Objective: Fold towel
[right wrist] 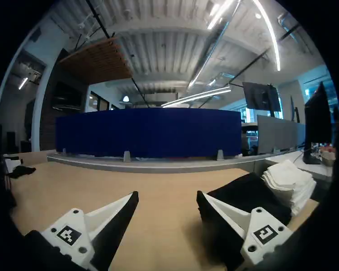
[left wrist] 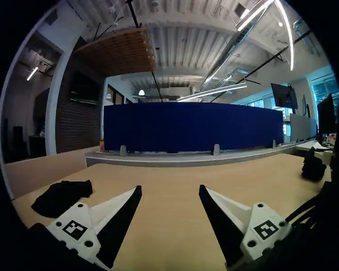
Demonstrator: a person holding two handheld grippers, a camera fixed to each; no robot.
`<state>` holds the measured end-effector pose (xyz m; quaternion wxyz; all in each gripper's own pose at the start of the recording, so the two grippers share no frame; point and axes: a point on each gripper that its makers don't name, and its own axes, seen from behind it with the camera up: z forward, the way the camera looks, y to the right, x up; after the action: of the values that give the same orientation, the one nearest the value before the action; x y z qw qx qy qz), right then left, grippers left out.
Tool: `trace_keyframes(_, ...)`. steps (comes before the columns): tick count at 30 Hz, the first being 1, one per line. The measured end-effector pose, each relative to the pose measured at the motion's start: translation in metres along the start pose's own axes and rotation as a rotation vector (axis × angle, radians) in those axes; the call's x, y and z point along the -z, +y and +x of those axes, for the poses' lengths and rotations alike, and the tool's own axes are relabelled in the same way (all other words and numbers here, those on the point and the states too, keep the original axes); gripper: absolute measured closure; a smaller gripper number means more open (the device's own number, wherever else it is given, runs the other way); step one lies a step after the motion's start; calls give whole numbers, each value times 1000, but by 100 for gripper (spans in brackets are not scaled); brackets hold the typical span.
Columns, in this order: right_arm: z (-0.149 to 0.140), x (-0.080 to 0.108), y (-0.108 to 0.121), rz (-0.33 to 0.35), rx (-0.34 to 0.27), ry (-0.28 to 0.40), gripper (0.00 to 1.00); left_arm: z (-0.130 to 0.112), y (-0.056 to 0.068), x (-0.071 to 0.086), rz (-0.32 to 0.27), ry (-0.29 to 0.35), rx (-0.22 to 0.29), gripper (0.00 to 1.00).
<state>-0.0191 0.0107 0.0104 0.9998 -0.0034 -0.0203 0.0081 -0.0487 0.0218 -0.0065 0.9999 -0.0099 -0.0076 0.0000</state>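
Note:
In the right gripper view a black towel point(right wrist: 251, 189) lies flat on the wooden table point(right wrist: 124, 180), partly behind the right finger point(right wrist: 233, 217) of my right gripper point(right wrist: 166, 195), which is open and holds nothing. A stack of folded white towels point(right wrist: 289, 180) sits just right of the black one. In the left gripper view my left gripper point(left wrist: 169, 189) is open and holds nothing, low over bare table point(left wrist: 178, 176). A crumpled black cloth point(left wrist: 61, 196) lies to its left, beside the left finger point(left wrist: 110, 212). The same kind of dark cloth point(right wrist: 20, 170) lies at the far left in the right gripper view.
A blue partition point(left wrist: 187, 126) on a grey ledge runs along the table's far edge. A small black object point(left wrist: 313, 167) sits at the right end. Monitors point(right wrist: 316, 122) and a grey divider point(right wrist: 278, 133) stand on the desk to the right.

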Motion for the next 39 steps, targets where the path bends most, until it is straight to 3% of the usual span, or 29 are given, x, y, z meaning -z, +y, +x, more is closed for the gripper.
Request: trace_keyframes(39,0,-1,1,-1,3,0,0,-3,-2,2,-1,0,0,6)
